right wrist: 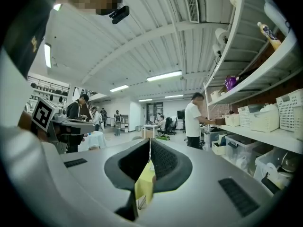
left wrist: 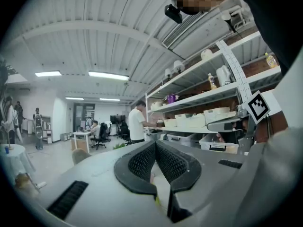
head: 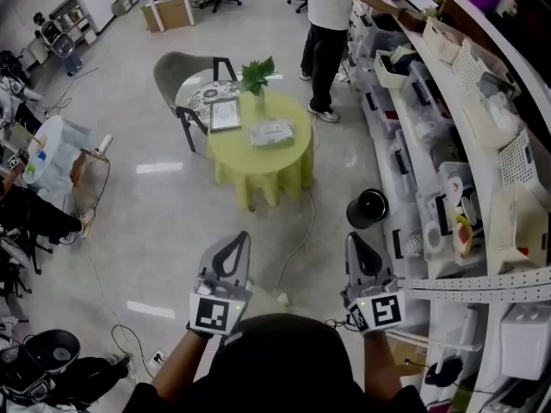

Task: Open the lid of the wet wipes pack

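Observation:
The wet wipes pack (head: 272, 132), pale with a printed top, lies flat on a small round table (head: 258, 169) covered by a yellow-green cloth, a few steps ahead of me. Both grippers are held level at waist height, far short of the table. My left gripper (head: 242, 236) has its fingertips together and holds nothing; in the left gripper view its jaws (left wrist: 155, 143) meet at the tip. My right gripper (head: 354, 237) is likewise shut and empty, and in the right gripper view (right wrist: 149, 140) a strip of the yellow cloth (right wrist: 144, 183) shows below the closed tips.
On the table also stand a potted plant (head: 256, 77) and a framed card (head: 225, 114). A grey chair (head: 176, 80) is behind it. A person (head: 325, 24) stands by the long shelves (head: 448, 144) on the right. A black bin (head: 368, 207) and a floor cable (head: 297, 239) lie ahead.

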`<state>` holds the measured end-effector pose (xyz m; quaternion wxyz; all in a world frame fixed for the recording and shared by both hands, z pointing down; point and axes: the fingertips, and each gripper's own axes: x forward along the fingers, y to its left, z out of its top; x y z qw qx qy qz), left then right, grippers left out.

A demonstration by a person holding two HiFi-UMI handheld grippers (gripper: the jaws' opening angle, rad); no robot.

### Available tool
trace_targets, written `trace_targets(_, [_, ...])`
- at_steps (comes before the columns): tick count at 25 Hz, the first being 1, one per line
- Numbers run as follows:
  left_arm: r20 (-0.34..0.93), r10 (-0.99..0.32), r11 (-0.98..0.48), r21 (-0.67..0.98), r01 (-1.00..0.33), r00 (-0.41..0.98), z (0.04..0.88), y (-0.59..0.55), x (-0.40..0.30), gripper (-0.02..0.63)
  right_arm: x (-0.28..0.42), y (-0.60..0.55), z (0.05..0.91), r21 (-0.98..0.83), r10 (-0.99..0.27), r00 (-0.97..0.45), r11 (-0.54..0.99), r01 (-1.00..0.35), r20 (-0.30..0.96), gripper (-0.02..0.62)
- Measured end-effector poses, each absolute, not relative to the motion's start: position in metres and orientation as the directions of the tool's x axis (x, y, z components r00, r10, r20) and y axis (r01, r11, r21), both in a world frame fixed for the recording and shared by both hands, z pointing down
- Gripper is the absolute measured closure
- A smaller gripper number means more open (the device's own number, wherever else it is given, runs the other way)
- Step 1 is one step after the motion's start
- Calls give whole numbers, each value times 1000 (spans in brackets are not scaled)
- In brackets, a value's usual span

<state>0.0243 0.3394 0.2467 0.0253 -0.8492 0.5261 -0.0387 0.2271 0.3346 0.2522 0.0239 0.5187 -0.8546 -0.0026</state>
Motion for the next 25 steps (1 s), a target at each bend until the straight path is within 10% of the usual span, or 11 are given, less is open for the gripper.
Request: trace_targets(25, [107,-925,-374,-77,-924,366,269,301,1,588,199,295,269,162,-836,-544,547,-821,70,403])
